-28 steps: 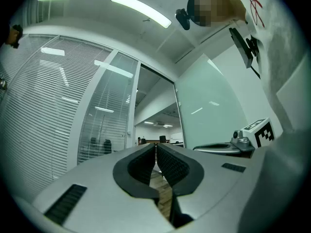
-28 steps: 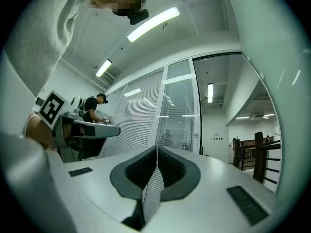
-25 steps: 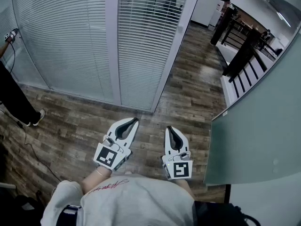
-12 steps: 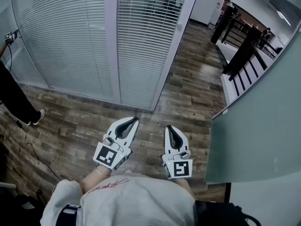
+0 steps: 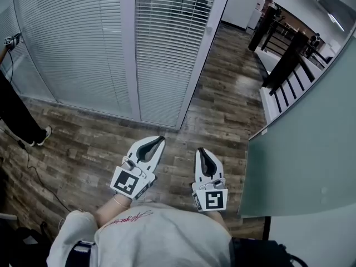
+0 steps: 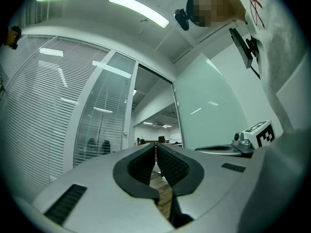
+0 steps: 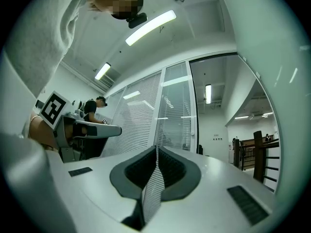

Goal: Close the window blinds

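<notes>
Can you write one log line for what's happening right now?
left gripper: shut, empty | right gripper: shut, empty | blinds: ahead, untouched

Floor [image 5: 217, 121]: dark wood-look planks, worn and patchy, with a light glare patch toward upper right. Glass partition [image 5: 128, 65] stands on it across the top, white frame meeting the planks in a line from left to centre. At the left edge a bystander's shoe [image 5: 44, 136] is planted on the floor under a dark trouser leg. A thin cable [image 5: 34, 174] lies loose on the planks just beside that shoe, trailing toward the lower left. A dark railing [image 5: 286, 65] rises at upper right on a white base, well apart from the shoe. A frosted panel [image 5: 303, 143] covers the floor's right side. Dark item in the lower left corner, can't identify.
</notes>
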A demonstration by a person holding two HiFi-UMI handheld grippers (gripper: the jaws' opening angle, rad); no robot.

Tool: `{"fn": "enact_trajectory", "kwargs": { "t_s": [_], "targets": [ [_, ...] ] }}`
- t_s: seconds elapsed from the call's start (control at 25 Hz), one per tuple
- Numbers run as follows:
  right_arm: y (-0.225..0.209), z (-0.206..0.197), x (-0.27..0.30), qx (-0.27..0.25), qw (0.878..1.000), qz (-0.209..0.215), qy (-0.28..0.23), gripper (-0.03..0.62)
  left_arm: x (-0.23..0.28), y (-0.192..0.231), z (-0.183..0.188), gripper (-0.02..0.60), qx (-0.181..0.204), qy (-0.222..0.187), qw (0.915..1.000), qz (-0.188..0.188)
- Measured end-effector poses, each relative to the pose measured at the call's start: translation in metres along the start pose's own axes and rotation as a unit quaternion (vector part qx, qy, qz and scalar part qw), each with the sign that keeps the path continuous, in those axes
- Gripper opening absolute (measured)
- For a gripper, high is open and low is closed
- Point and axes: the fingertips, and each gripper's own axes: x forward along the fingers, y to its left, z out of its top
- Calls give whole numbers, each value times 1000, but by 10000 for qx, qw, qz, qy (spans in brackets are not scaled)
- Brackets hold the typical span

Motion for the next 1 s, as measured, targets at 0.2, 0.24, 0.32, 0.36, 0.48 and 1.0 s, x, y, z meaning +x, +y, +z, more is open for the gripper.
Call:
{"fn": "enact_trajectory", "kwargs": {
  "t_s": [0.2, 0.24, 0.32, 0.36, 0.48, 1.0],
  "targets": [
    [-4, -9, -8, -11, 10000, 21, 50, 25, -1, -8, -6, 20, -12, 4, 10000, 86],
    [-4, -12, -8, -26, 10000, 38, 73, 25, -1, -8, -6, 20, -27, -10, 9999, 119],
    [-4, -16, -7, -87, 9999, 70, 108, 25, 2, -6, -5, 20, -49, -56, 9999, 155],
    [-4, -17, -6, -76, 9999, 79, 125, 25, 4, -4, -4, 20, -48, -90, 9998, 161],
    [-8, -21, 3, -90, 9998, 98, 163, 25, 12, 4, -7, 20, -16, -112, 9998, 169],
    [-53, -35, 104, -397, 9992, -76, 46, 25, 89, 86, -16, 20, 66, -257, 9996, 88]
  ]
}}
